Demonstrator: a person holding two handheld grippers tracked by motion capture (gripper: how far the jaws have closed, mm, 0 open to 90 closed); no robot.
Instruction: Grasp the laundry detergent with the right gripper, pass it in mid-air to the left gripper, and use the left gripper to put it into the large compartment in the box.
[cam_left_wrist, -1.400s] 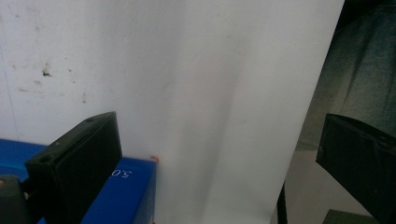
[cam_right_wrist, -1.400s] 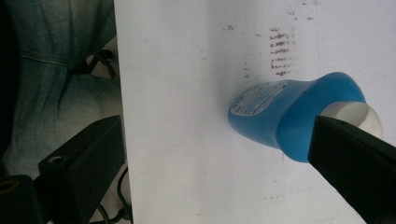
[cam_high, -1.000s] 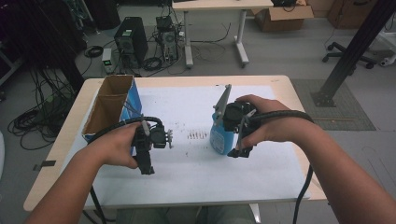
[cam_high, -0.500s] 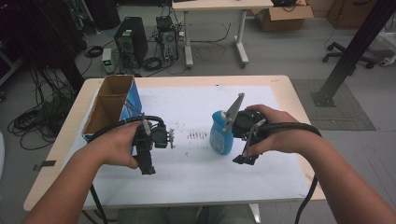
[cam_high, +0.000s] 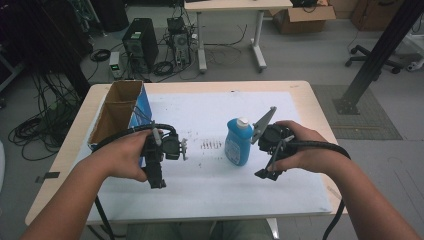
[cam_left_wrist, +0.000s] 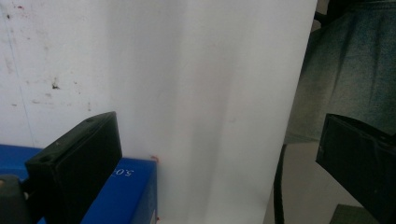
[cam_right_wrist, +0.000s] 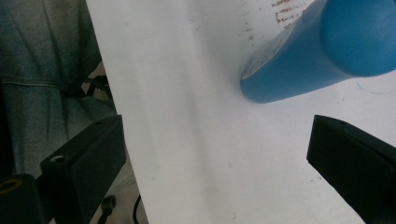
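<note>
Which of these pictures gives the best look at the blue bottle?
The high view: the blue bottle stands upright on the white sheet, white cap and all, beside the right claw. The right gripper view catches just its blurred lower body close up.

Grey floor (cam_high: 310, 55), computer tower (cam_high: 140, 44) amid cables, second table (cam_high: 235, 6), cardboard box (cam_high: 300, 17) behind

Right gripper (cam_high: 265, 172) now off the upright blue bottle (cam_high: 236, 144).
</note>
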